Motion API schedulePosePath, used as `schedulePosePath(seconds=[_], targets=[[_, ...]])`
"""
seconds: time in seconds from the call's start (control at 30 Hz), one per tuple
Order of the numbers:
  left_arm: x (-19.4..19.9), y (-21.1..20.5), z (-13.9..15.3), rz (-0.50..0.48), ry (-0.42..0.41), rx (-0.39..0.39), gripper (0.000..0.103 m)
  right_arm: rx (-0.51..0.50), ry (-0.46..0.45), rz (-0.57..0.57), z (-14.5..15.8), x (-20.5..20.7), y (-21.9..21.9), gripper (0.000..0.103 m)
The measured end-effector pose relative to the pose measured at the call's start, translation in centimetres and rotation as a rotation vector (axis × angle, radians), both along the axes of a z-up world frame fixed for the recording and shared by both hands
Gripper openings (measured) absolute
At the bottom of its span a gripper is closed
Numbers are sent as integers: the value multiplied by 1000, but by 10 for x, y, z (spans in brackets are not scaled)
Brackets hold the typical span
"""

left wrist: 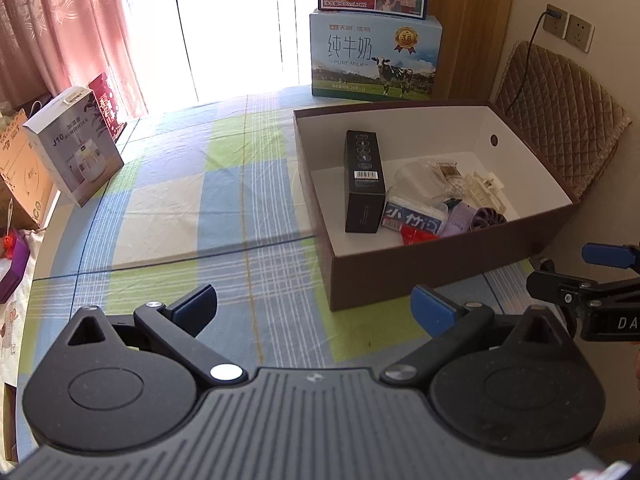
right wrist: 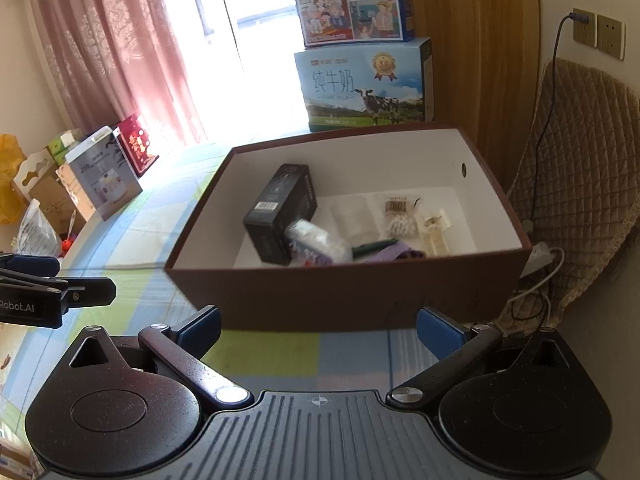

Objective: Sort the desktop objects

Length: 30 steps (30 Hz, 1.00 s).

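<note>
A brown cardboard box point(left wrist: 420, 276) with a white inside stands on the checked tablecloth point(left wrist: 192, 200). In it lie a black carton point(left wrist: 363, 182), a blue-and-white tissue pack point(left wrist: 412, 219), a bag of cotton swabs point(left wrist: 450, 178), a cream plastic part point(left wrist: 486, 196) and several small items. The right wrist view shows the same box point(right wrist: 320, 300) and black carton point(right wrist: 280, 212). My left gripper point(left wrist: 314, 308) is open and empty, just short of the box's near left corner. My right gripper point(right wrist: 318, 332) is open and empty in front of the box's near wall.
A white humidifier box point(left wrist: 74, 144) and a red box point(left wrist: 106, 104) stand at the table's left edge. Stacked milk cartons point(left wrist: 376, 56) stand behind the brown box. A quilted chair back point(left wrist: 560, 120) and a wall socket point(left wrist: 568, 28) with a cable are at the right.
</note>
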<state>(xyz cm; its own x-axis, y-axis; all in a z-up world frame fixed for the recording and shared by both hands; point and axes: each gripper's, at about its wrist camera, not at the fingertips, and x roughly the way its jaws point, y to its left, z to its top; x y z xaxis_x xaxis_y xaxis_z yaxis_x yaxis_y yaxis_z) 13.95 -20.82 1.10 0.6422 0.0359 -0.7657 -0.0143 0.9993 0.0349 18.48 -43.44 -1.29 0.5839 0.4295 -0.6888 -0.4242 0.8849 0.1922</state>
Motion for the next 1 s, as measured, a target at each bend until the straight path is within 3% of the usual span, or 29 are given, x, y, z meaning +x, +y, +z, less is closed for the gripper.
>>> schedulePosePath(seconds=[0.5, 1.0], targets=[[-61, 10, 6, -22, -12, 10, 102, -20, -8, -3, 3, -60, 12, 101], [-98, 22, 2, -15, -4, 39, 102, -49, 3, 19, -4, -101, 27, 101]])
